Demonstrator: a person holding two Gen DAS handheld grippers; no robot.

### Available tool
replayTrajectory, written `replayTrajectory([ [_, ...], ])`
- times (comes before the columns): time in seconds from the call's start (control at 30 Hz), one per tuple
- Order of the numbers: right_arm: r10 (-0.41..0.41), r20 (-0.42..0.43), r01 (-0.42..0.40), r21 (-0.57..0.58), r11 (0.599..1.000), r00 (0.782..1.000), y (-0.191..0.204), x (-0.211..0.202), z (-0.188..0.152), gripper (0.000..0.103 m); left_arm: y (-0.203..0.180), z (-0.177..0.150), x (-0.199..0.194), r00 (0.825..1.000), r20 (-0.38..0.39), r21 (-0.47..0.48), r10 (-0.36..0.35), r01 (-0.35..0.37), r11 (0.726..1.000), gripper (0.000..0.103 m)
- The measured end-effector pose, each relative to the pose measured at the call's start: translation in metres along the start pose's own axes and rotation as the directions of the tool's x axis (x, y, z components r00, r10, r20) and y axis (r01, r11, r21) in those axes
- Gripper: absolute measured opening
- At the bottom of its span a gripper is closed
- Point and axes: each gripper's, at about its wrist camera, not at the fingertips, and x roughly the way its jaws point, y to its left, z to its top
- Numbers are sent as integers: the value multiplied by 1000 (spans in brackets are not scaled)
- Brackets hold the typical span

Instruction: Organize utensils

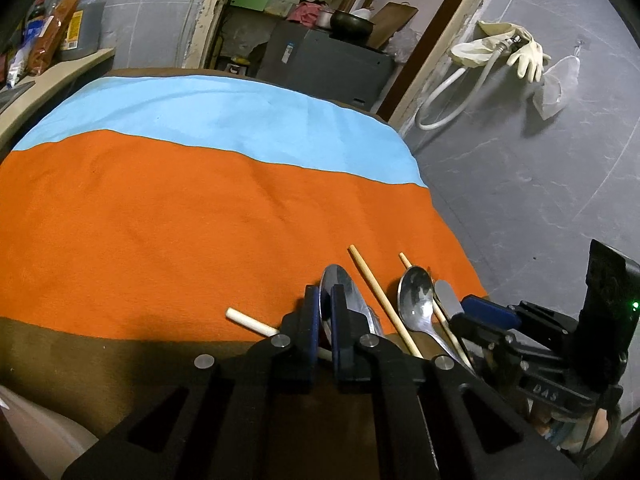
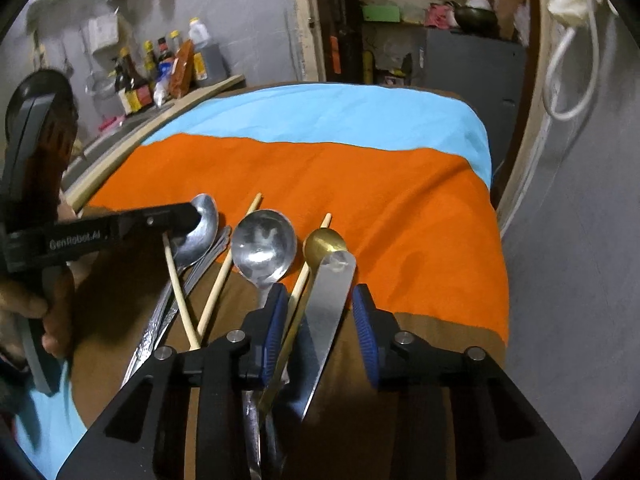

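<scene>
Utensils lie bunched at the near edge of the striped cloth (image 2: 360,184). My left gripper (image 1: 326,300) is shut on the bowl of a steel spoon (image 1: 340,280); in the right wrist view the left gripper (image 2: 192,216) covers part of that spoon (image 2: 208,212). A larger steel spoon (image 2: 264,248), a gold spoon (image 2: 324,242), a table knife (image 2: 328,304) and wooden chopsticks (image 2: 218,280) lie alongside. My right gripper (image 2: 320,292) is open, straddling the knife blade and the gold spoon's handle; its right pad (image 2: 364,320) stands apart from the blade.
The cloth's orange band (image 1: 200,220) and blue band (image 1: 200,108) stretch beyond the utensils. A white chopstick (image 1: 248,318) lies left of my left gripper. Bottles (image 2: 160,68) stand on a counter at far left. The table edge drops to grey floor (image 1: 540,200) on the right.
</scene>
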Motion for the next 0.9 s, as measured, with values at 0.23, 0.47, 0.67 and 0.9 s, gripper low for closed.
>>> replayTrajectory([
  [0.23,-23,-37,22,-21,1000,999,4,7,2,22,-2,1,0,1000,0,5,-2,2,1000,3],
  [0.47,-43,-50,41,-54,998,998,4,6,1,20,-3,0,-1,1000,1,12,-10,10,1000,3],
  [0.67,2,-24,-1,38,999,1000,-14,-4,-4,16,-3,0,-1,1000,0,12,-11,11,1000,2],
  [0.9,7,-12,-5,131,991,1000,-34,-4,-2,16,-3,1,-1,1000,-1,11,-11,11,1000,2],
])
